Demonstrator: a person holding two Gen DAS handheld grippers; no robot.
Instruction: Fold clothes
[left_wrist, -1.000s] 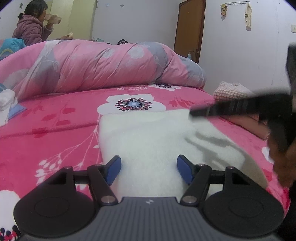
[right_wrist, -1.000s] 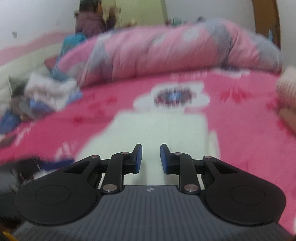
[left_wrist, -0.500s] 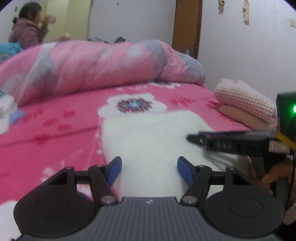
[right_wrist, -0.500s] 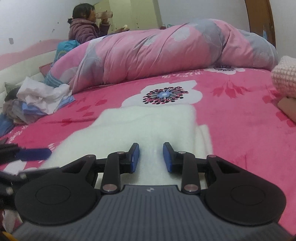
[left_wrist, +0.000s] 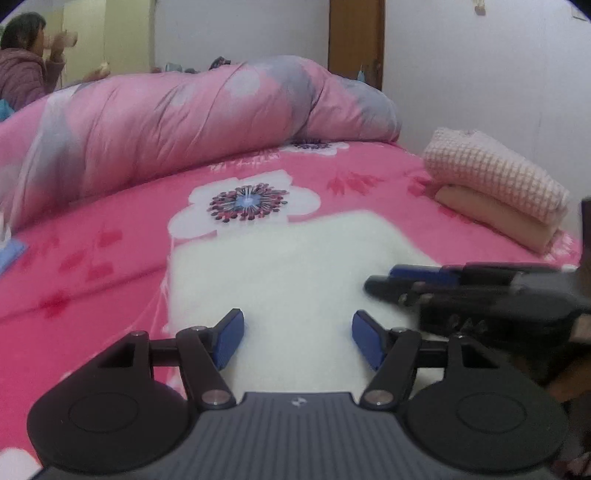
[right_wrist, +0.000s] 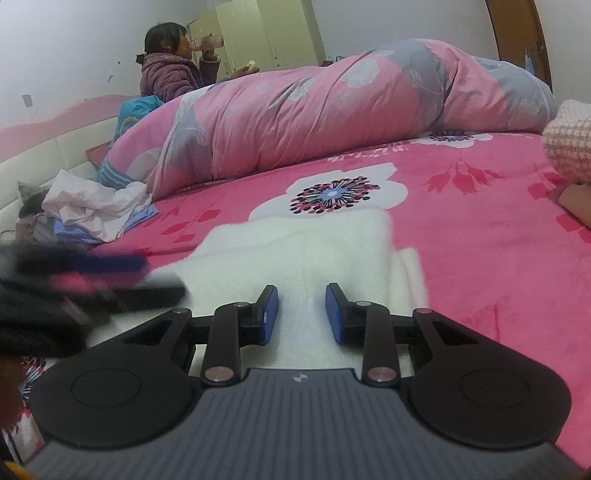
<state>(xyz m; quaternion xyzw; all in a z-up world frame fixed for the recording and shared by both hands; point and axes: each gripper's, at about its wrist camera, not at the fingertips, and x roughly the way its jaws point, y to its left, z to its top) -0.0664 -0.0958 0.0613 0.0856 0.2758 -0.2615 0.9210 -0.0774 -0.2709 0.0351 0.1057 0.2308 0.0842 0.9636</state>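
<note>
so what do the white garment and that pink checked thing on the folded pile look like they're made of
White garment: looks like fleece or plush, matte, with a fuzzy nap and soft, blurred edges; the exact fibre cannot be told. Pink checked piece: looks like a waffle-textured knit or weave, with a raised grid of small squares across it, matte. It lies on a smooth peach fabric.

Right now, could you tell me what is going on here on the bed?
A person is folding clothes with a handheld gripper in each hand. A white fleecy garment lies flat on the pink floral bedspread. The left gripper and right gripper both hover open at its near edge, gripping nothing. Two folded items are stacked at the right, and an unfolded pile waits at the left.
</note>
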